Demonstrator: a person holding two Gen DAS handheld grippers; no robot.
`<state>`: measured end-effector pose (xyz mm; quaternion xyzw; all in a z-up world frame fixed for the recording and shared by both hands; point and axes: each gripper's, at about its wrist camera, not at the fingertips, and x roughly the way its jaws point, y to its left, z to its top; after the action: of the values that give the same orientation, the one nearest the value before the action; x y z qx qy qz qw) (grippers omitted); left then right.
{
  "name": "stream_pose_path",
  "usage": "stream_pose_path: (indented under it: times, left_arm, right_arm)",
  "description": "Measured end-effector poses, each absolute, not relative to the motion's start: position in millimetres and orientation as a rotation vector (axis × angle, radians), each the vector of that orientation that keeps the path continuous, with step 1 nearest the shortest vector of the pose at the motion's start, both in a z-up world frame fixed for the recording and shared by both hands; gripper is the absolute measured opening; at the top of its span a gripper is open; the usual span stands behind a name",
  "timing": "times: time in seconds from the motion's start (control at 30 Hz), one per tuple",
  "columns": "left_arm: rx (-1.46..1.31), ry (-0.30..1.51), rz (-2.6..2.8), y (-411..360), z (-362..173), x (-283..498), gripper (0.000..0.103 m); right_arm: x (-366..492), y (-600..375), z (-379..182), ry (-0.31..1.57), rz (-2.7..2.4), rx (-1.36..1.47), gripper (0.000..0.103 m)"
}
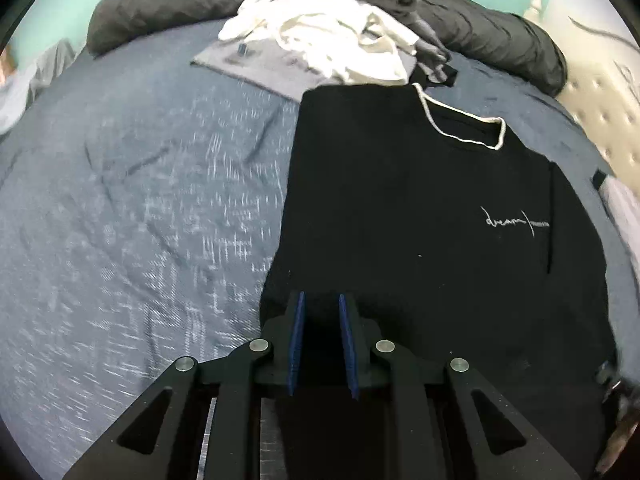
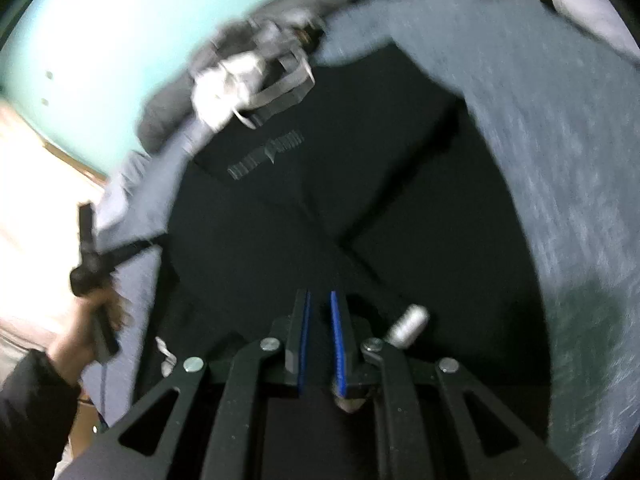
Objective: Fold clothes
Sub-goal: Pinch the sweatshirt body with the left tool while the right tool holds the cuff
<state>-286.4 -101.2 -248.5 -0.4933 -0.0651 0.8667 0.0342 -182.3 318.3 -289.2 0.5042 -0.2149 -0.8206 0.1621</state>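
A black shirt (image 1: 420,220) is spread on a bed (image 1: 140,200). Both the left hand-held gripper (image 1: 321,304) and right hand-held gripper (image 2: 319,300) are seen narrowly parted; whether cloth is pinched cannot be told.

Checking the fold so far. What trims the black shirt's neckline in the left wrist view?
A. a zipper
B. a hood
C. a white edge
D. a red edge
C: the black shirt has a thin white edge running round its collar opening.
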Motion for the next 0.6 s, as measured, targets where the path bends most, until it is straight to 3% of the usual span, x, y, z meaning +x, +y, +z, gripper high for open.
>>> stream_pose_path:
  times: [0.07,0.27,0.5,0.53,0.6]
  left_arm:
    - [-1.521,-0.226,2.664,-102,-249,-287,0.019]
    - [-1.513,-0.232,2.662,-108,-233,-268,0.024]
    - [-1.548,-0.259,2.598,-121,-208,-219,0.030]
    - [-1.553,-0.265,2.586,-123,-204,-212,0.034]
    - [-1.560,-0.289,2.556,-126,-196,-194,0.043]
  right_arm:
    - [-182,319,-294,-0.610,-2.339,1.480,0.006]
    - [-177,330,-295,-0.662,-2.345,1.517,0.006]
    - [-168,343,-266,-0.725,-2.404,1.466,0.011]
    - [-166,343,-260,-0.704,-2.406,1.468,0.013]
    - [-159,345,-248,-0.634,-2.407,1.486,0.033]
